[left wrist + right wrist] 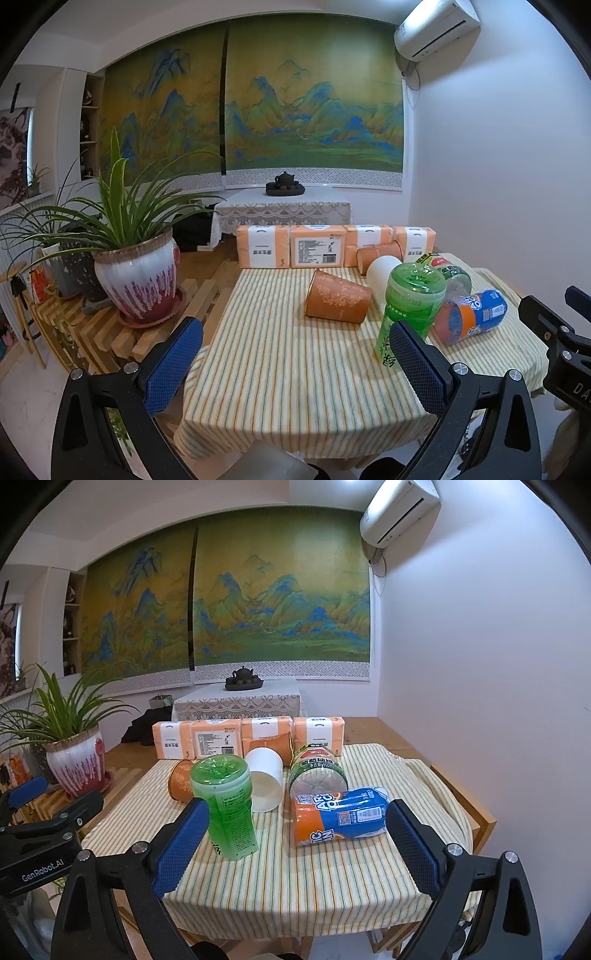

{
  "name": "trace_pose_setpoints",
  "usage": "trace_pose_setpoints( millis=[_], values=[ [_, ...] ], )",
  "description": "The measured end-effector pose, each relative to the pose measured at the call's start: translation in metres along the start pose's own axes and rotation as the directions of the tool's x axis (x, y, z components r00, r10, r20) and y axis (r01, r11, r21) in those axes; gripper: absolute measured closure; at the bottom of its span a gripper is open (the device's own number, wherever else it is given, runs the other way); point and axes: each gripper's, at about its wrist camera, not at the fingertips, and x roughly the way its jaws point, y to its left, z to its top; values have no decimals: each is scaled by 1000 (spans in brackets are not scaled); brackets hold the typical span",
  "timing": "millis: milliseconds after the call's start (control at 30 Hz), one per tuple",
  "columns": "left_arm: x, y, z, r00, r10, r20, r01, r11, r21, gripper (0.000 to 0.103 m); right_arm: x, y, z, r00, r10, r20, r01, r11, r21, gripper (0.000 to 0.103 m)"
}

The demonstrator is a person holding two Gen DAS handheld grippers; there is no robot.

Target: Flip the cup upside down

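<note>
An orange patterned paper cup (338, 301) lies on its side on the striped tablecloth (280, 373); in the right wrist view it (180, 781) is partly hidden behind a green cut bottle (228, 808). A white cup (265, 782) stands bottom up, also in the left wrist view (382, 275). A second orange cup (380, 254) lies further back. My left gripper (295, 369) is open and empty, above the table's near edge. My right gripper (293, 843) is open and empty, short of the bottles.
The green bottle (408, 314), a blue-orange bottle (340, 819) on its side and a green-labelled bottle (318, 771) crowd the table's right half. Orange tissue packs (332, 245) line the back edge. A potted plant (138, 280) stands on a slatted bench to the left.
</note>
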Motion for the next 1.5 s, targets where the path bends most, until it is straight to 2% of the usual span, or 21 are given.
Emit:
trace_pose_setpoints(
  millis=[1500],
  values=[
    [4, 0, 2, 1000, -1, 7, 1, 1000, 1, 1, 6, 1, -1, 1000, 15, -21, -15, 1000, 11, 9]
  ],
)
